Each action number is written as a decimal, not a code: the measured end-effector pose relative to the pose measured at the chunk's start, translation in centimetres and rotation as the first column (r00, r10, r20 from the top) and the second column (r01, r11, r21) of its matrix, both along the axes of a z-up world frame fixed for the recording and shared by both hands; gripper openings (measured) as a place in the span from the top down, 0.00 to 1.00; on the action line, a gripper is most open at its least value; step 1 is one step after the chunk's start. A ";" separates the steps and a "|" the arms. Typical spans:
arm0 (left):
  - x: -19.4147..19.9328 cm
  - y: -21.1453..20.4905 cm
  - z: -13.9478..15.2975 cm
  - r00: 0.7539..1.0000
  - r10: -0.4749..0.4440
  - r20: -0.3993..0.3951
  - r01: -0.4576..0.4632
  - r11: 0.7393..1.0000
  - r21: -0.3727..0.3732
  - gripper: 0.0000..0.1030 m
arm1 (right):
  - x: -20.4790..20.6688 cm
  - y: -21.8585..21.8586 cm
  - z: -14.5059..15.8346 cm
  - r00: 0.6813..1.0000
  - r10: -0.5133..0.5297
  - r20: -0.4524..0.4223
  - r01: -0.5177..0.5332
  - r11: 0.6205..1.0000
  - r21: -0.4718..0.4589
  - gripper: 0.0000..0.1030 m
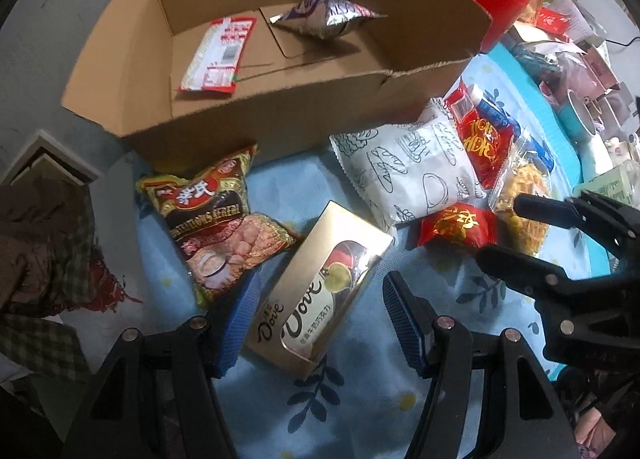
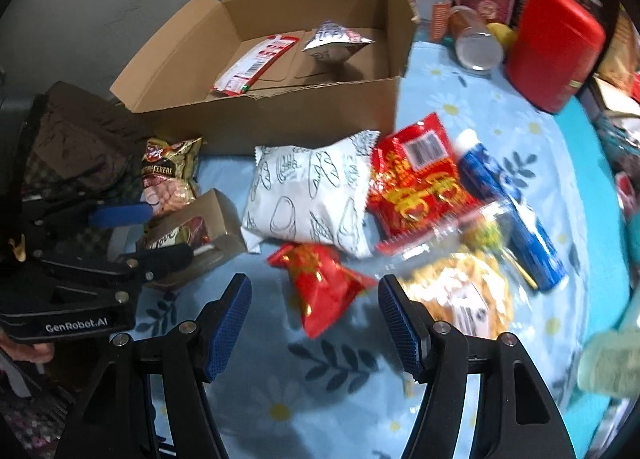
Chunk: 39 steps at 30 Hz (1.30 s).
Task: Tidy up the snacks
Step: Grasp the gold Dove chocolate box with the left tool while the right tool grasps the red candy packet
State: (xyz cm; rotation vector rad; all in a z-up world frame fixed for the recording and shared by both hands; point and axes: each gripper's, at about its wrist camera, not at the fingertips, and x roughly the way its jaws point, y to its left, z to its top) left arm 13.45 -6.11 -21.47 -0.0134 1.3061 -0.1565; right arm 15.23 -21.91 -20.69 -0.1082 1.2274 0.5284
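I read this as early in the job: the cardboard box (image 1: 280, 115) holds only two items, a flat red-and-white packet (image 1: 216, 55) at its left and a silver pouch (image 1: 328, 17) toward its back right. Everything else sits outside, in front of the box on the blue floral cloth (image 1: 360, 347): cereal bag (image 1: 216, 215) and Dove box (image 1: 320, 291) front-left, white bread-print pack (image 1: 408, 171) front-centre, small red candy pack (image 2: 320, 291), big red pack (image 2: 416, 183), blue tube (image 2: 516, 215) and a clear bag of yellow snacks (image 2: 460, 291) front-right. My left gripper (image 1: 316, 323) is partly spread, jaws either side of the Dove box, pads not pressing, holding nothing. My right gripper (image 2: 316, 323) is likewise partly spread and empty, above the small red candy pack. Box front wall is low with a torn rim, flaps folded out, top open, so entry looks easy. Tight spot: my two grippers are close together, and the snacks overlap in front of the box.
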 end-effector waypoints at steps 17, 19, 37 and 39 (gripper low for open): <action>0.0 -0.3 -2.6 0.997 -0.016 -0.069 0.016 1.000 0.010 0.54 | 0.2 2.2 -3.6 0.996 0.078 -0.050 -0.082 0.993 -0.085 0.62; -0.4 -0.5 -2.5 0.996 -0.020 -0.088 0.019 1.000 -0.011 0.56 | -0.2 1.9 -3.4 0.995 0.077 -0.060 -0.081 0.994 -0.076 0.65; -7.4 0.0 -1.5 0.992 -0.037 -0.121 0.032 0.999 -0.038 0.57 | -8.9 0.8 -2.9 0.990 0.043 -0.131 -0.052 0.997 -0.064 0.66; -8.1 -0.1 -1.4 0.992 -0.040 -0.120 0.037 0.999 -0.033 0.57 | -9.9 0.8 -2.8 0.990 0.049 -0.132 -0.059 0.996 -0.070 0.66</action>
